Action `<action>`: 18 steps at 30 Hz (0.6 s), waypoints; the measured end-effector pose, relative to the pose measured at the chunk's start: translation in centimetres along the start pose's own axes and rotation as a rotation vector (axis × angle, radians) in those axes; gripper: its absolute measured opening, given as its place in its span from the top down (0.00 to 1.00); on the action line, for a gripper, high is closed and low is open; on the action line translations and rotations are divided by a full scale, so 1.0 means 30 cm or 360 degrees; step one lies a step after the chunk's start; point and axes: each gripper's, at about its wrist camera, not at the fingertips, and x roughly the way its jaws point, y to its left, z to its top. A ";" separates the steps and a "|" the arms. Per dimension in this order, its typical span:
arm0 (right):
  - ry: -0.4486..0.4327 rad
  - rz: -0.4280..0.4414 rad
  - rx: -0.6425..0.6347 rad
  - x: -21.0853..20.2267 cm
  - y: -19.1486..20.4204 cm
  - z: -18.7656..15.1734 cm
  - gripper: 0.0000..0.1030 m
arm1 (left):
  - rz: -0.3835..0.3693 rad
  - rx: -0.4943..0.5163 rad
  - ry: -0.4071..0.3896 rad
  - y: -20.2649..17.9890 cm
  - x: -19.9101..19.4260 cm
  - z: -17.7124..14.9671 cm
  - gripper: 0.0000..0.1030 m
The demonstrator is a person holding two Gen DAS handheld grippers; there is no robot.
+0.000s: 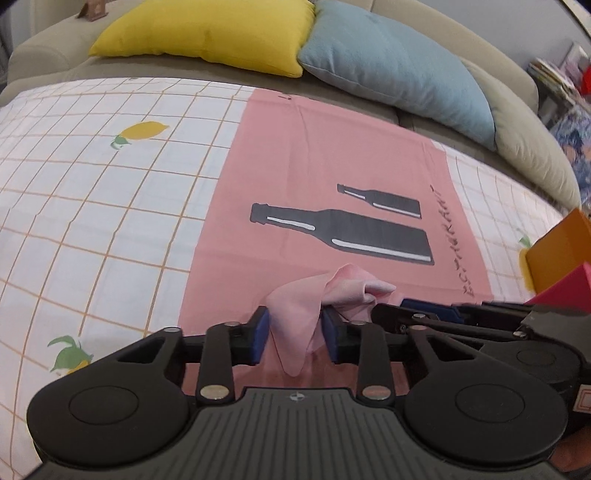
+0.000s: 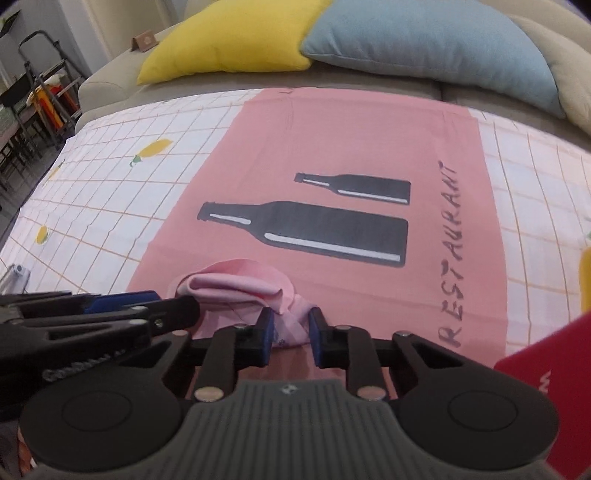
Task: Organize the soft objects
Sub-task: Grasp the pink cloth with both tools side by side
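Pink cloth (image 1: 325, 155), printed w/ two black bottles and the word RESTAURANT, lies spread flat on the checked lemon-print sheet (image 1: 92, 184), on the near side of the yellow cushion (image 1: 207, 29) and blue cushion (image 1: 391, 62). Its near edge is bunched into a small lifted fold (image 1: 332, 291), the part furthest from the cushions.

Left gripper (image 1: 295, 338): jaws part-way apart w/ a flap of that fold hanging between the blue pads; the flap appears to brush both pads but looks loose, not pinched, so I read it as not gripping yet. Right gripper (image 2: 291, 336): jaws narrower, a paler bit of the cloth between the pads and seemingly touching both; prob. a light pinch, but can't be sure it's firm. The two grippers sit just beside each other at the same bunch.

Handling, judged: thin woven fabric, v. light, fully limp, no stiffness, so it'll sag and drape from any hold and slide easily over the sheet. Not fragile. Risk = pads slip off a single thin layer. Best hold: hem or corner, doubled-up fabric deep between the pads, one gripper per corner of the near edge, well apart, so the cloth hangs flat for folding toward the cushions.
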 end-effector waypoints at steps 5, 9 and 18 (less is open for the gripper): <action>0.0003 0.0005 -0.0057 0.006 0.015 -0.001 0.99 | 0.0030 0.0047 0.0008 -0.017 0.007 -0.009 0.87; -0.0002 0.0010 -0.0063 -0.002 0.012 -0.002 1.00 | 0.0029 0.0078 -0.0035 -0.031 -0.020 -0.006 0.99; -0.0143 -0.0018 -0.0098 -0.141 0.034 0.002 1.00 | 0.0004 0.0112 -0.0146 -0.069 -0.130 0.013 1.00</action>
